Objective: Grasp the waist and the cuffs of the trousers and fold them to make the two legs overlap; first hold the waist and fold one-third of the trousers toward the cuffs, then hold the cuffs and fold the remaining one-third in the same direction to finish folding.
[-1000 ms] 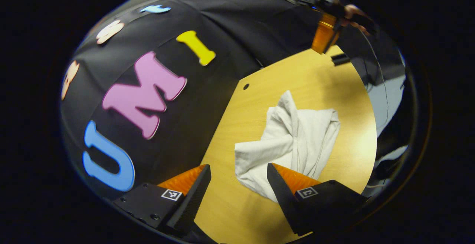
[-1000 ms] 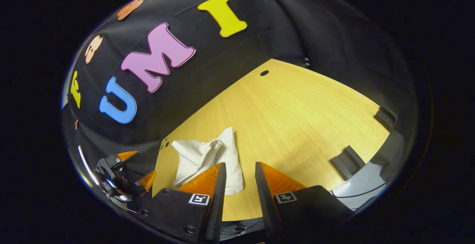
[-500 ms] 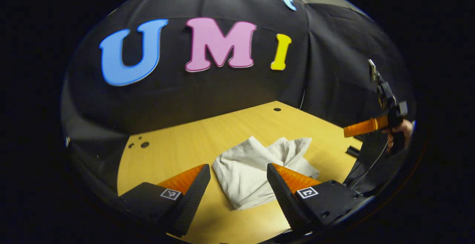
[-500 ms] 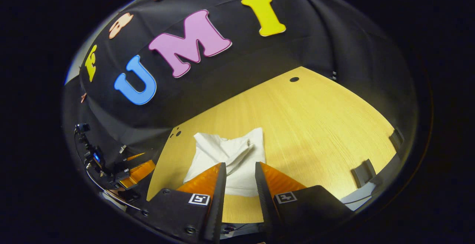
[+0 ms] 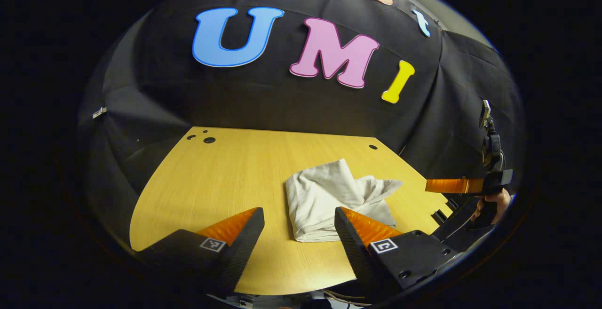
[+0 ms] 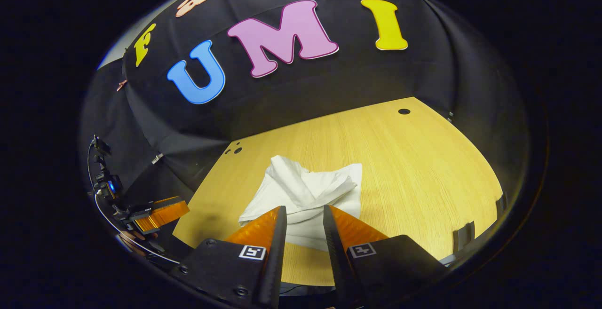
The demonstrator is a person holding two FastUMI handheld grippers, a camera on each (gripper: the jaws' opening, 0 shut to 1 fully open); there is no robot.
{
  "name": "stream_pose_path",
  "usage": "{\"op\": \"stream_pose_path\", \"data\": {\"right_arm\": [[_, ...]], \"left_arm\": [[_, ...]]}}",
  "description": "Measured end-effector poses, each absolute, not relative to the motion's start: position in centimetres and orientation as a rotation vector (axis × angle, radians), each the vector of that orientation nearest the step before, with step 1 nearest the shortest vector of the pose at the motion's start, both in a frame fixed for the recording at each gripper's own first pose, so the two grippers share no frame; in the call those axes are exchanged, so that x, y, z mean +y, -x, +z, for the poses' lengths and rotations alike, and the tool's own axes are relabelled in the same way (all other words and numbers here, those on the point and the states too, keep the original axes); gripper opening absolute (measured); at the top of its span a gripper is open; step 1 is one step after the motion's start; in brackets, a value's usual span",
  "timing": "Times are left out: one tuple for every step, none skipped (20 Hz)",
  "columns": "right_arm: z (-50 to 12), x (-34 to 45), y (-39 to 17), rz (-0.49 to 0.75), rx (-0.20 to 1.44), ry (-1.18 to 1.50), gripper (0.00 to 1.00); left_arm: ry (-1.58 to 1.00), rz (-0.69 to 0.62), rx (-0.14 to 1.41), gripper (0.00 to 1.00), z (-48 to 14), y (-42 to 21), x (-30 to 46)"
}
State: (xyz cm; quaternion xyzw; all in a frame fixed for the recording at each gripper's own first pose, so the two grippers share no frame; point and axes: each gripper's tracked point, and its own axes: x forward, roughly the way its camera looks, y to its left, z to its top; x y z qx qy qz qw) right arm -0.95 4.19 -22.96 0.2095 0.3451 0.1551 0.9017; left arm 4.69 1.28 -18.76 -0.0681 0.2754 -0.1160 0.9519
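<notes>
White trousers (image 5: 329,196) lie in a crumpled heap on the yellow wooden table (image 5: 211,182), a little right of its middle. My left gripper (image 5: 298,215) hangs above the table's near edge, open wide, nothing between its fingers; the heap lies just beyond them. In the right gripper view the trousers (image 6: 310,189) lie straight ahead of my right gripper (image 6: 303,210), whose fingers stand a narrow gap apart, holding nothing. The right gripper (image 5: 463,186), with a hand on it, also shows at the far right of the left gripper view. The left gripper (image 6: 160,210) shows low left in the right gripper view.
The table (image 6: 423,168) has small round holes near its back corners (image 5: 209,139) (image 6: 403,111). Black clips sit on its right edge (image 6: 465,231). Black cloth walls close the booth behind and at the sides. Bare wood lies left and right of the heap.
Both cameras have swung and levelled out, so the trousers now lie ahead of each gripper. The heap has not moved on the table. Neither finger gap has changed.
</notes>
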Motion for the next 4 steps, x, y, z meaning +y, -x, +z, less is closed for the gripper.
{"op": "stream_pose_path", "data": {"right_arm": [[-23.6, 4.7, 1.2, 0.337, 0.737, -0.416, 0.49], [-24.1, 4.9, 1.3, 0.343, 0.756, -0.396, 0.49], [-24.6, 5.3, 1.4, 0.352, 0.771, -0.389, 0.49], [-24.9, 5.7, 1.4, 0.353, 0.784, -0.390, 0.49]], "left_arm": [[0.160, -0.223, 0.557, 0.95, -18.8, -4.2, 1.4], [0.177, -0.220, 0.558, 0.95, -18.7, -3.7, 1.5], [0.184, -0.216, 0.557, 0.95, -18.6, -3.3, 1.8], [0.180, -0.209, 0.555, 0.95, -18.5, -2.9, 2.2]]}}
